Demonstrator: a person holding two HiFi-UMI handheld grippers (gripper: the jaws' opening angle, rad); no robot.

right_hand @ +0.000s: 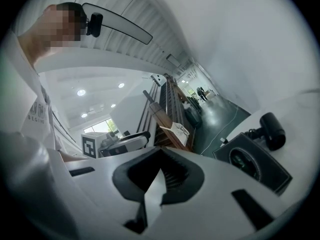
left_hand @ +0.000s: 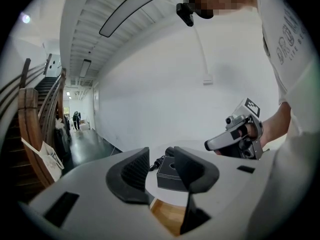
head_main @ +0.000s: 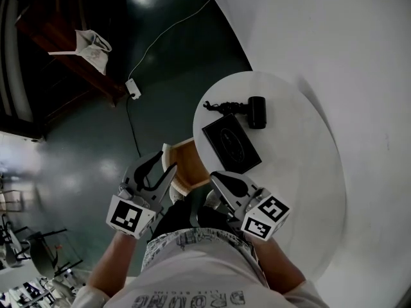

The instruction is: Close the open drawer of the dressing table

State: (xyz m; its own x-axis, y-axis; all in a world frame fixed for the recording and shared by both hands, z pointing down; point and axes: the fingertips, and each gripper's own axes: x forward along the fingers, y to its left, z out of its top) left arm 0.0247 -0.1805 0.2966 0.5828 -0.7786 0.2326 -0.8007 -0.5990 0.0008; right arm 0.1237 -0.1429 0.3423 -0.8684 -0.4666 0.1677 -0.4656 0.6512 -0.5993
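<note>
The round white dressing table [head_main: 302,172] has its drawer [head_main: 185,167] pulled out toward me, showing a pale wooden inside; it also shows under the left jaws as the drawer [left_hand: 167,215]. My left gripper [head_main: 163,169] hovers at the drawer's left front edge, open, with nothing between its fingers; in its own view the left gripper [left_hand: 160,167] points at a black box [left_hand: 169,174]. My right gripper [head_main: 219,179] is shut and empty, held over the table's near rim just right of the drawer. In its own view the right gripper [right_hand: 160,156] has its tips together.
A flat black box [head_main: 231,143] and a black cylindrical appliance with a cord [head_main: 256,111] lie on the tabletop. A white wall curves behind the table. On the dark floor lie a power strip [head_main: 133,89] and cable; a white bag [head_main: 93,47] hangs on a wooden rail.
</note>
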